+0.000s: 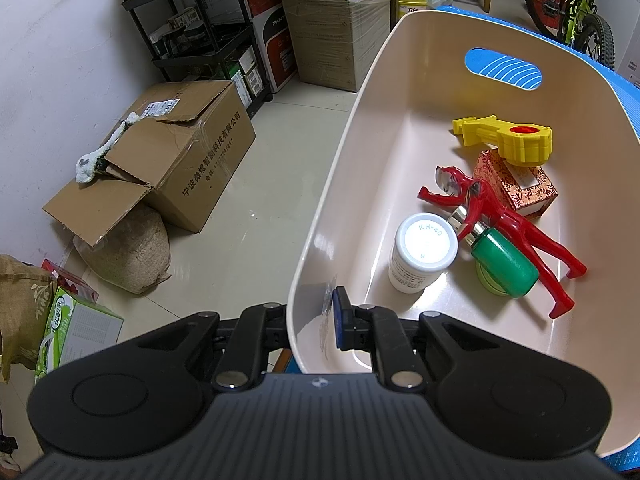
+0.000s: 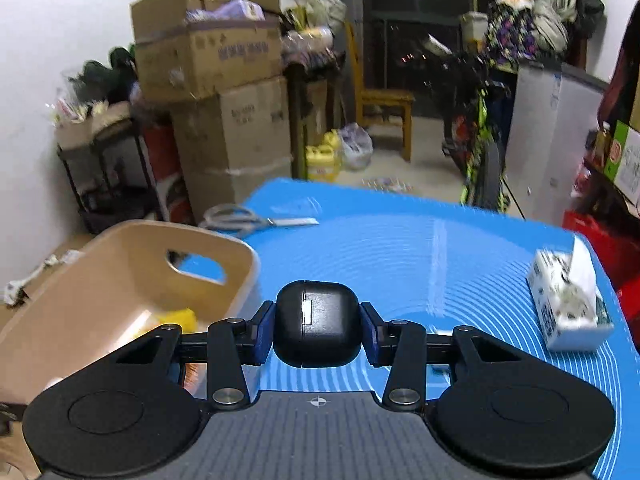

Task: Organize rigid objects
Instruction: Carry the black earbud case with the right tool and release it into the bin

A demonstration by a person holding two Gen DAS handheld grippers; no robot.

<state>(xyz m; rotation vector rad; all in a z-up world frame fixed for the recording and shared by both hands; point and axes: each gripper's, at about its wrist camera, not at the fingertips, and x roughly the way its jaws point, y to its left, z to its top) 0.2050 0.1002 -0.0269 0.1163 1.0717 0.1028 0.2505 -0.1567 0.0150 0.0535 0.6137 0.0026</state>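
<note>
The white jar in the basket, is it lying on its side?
No, the white jar stands upright in the basket, its round lid facing up.

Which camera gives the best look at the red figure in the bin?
The left wrist view. It looks down into the bin, where the whole red figure lies across a green bottle. The right wrist view shows only a blurred corner of the bin; the figure cannot be made out there.
</note>
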